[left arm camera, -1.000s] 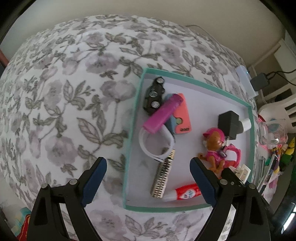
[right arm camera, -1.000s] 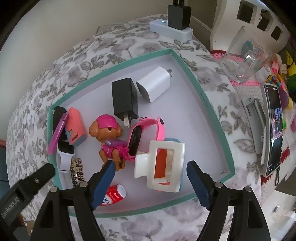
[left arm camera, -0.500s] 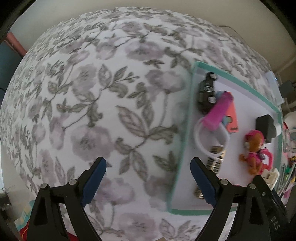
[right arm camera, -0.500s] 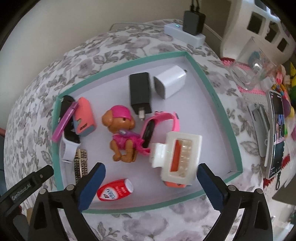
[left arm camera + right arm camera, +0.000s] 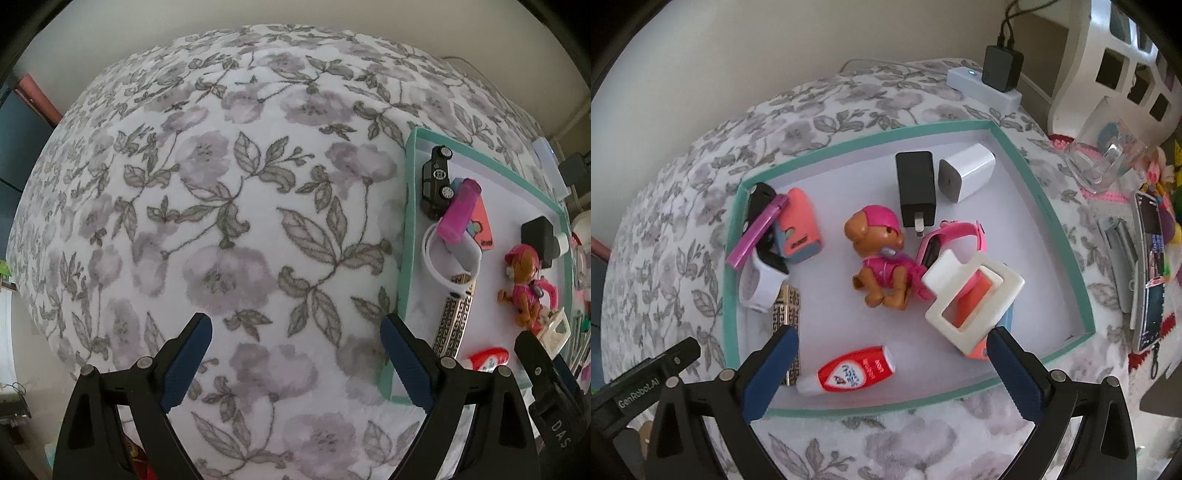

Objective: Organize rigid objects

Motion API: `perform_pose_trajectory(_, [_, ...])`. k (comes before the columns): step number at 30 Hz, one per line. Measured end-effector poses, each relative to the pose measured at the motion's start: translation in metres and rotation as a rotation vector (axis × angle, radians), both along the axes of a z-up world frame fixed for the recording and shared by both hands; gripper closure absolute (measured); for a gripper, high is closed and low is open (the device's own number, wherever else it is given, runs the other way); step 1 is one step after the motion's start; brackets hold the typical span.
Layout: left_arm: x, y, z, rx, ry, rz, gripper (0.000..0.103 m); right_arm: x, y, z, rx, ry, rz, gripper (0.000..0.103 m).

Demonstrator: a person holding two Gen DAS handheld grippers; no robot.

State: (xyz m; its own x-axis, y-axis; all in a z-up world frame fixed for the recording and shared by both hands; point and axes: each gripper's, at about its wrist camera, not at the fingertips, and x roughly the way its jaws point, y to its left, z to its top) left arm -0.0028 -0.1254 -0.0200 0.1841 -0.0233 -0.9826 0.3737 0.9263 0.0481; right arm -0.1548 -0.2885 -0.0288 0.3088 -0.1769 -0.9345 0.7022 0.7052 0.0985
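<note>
Both my grippers hang wide apart and empty over the floral cloth and the teal tray.

Nearest, at the bottom of the right wrist view, my right gripper (image 5: 888, 367) has its blue pads spread with nothing between them, over the tray's near rim (image 5: 886, 408); my left gripper (image 5: 295, 358) is likewise apart above the soft, fuzzy floral cloth (image 5: 221, 221), left of the tray. Just beyond the right pads lie a glossy red-and-white tube (image 5: 849, 373) and a chunky cream hair claw (image 5: 971, 295) resting on something orange. For a good next pick I would drop straight down, centred, and close across a flat-sided piece, avoiding neighbours. Mid-tray sits a hard plastic pup figure (image 5: 879, 258) against a pink watch (image 5: 953, 236); farthest, a boxy black charger (image 5: 916, 184) and a white one (image 5: 967, 171).
</note>
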Motion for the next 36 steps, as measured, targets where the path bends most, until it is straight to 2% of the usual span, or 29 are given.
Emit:
perform_pose_trajectory(5, [-0.003,0.007,0.001,0.026,-0.015,-0.011,0.010,-0.003,0.013,0.004,-0.033,0.010,0.021,0.000])
perform_pose_trajectory(10, [-0.009,0.021,0.008,0.006,-0.026,-0.010,0.010,-0.008,0.021,0.007,-0.046,0.015,0.022,0.000])
perform_pose_trajectory(36, [-0.032,0.043,0.020,0.024,-0.097,-0.069,0.010,-0.022,0.051,0.018,-0.105,0.035,0.065,0.000])
